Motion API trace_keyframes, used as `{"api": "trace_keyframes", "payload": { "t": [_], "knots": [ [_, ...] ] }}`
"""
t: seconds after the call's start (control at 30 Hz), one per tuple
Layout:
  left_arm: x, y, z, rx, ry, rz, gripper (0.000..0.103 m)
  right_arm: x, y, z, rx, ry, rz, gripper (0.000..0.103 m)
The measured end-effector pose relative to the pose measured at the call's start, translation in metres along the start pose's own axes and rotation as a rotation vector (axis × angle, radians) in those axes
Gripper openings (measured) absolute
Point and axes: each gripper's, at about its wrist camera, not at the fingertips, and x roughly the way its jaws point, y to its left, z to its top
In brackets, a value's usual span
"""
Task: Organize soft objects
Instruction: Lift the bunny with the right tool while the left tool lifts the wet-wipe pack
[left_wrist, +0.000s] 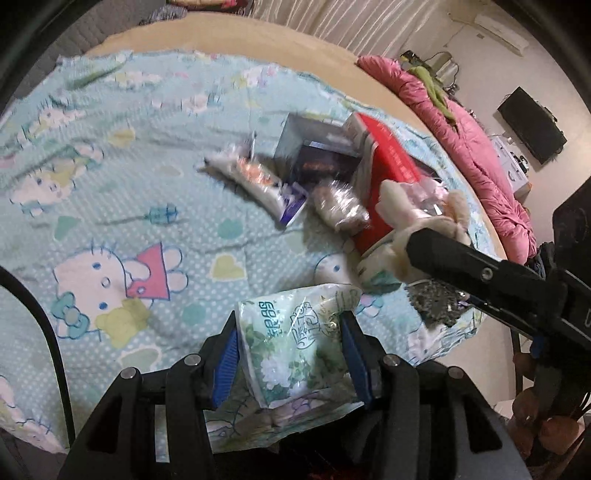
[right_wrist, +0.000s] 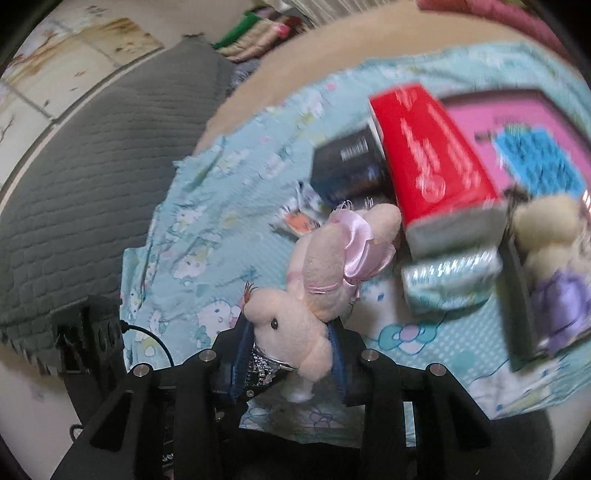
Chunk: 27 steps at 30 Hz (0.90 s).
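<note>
Between your left gripper's (left_wrist: 290, 354) jaws sits a plastic-wrapped tissue pack (left_wrist: 291, 343), pinched at its sides above the blue cartoon sheet (left_wrist: 110, 177); judge it light, squashy and slick, so hold mid-body, not the loose film. Your right gripper (right_wrist: 290, 354) pinches the pink plush rabbit (right_wrist: 317, 280) near its head, lifted beside the red box (right_wrist: 432, 158). It looks limp and light, so grip the stuffed body, not the ribbon.

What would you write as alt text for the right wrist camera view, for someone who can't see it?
The right gripper is shut on a pale pink plush rabbit with a satin bow, above a blue cartoon-print blanket. Behind it lie a red box, a dark box and a second plush toy, all blurred.
</note>
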Motion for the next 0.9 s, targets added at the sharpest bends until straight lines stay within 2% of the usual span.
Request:
{"api": "trace_keyframes", "payload": {
  "t": [0.3,0.53,0.9],
  "knots": [
    [-0.031,-0.036,0.004,0.058,-0.058,0.020,0.052,-0.050,-0.001,0.006,-0.060,-0.092,-0.014,0.038],
    [-0.050,-0.067,0.010,0.096,-0.105,0.030,0.052,-0.092,-0.016,0.012,-0.039,-0.170,-0.013,0.038],
    [-0.084,-0.073,0.024,0.087,-0.172,0.062,0.052,-0.140,-0.041,0.019,-0.006,-0.267,-0.013,0.038]
  ]
}}
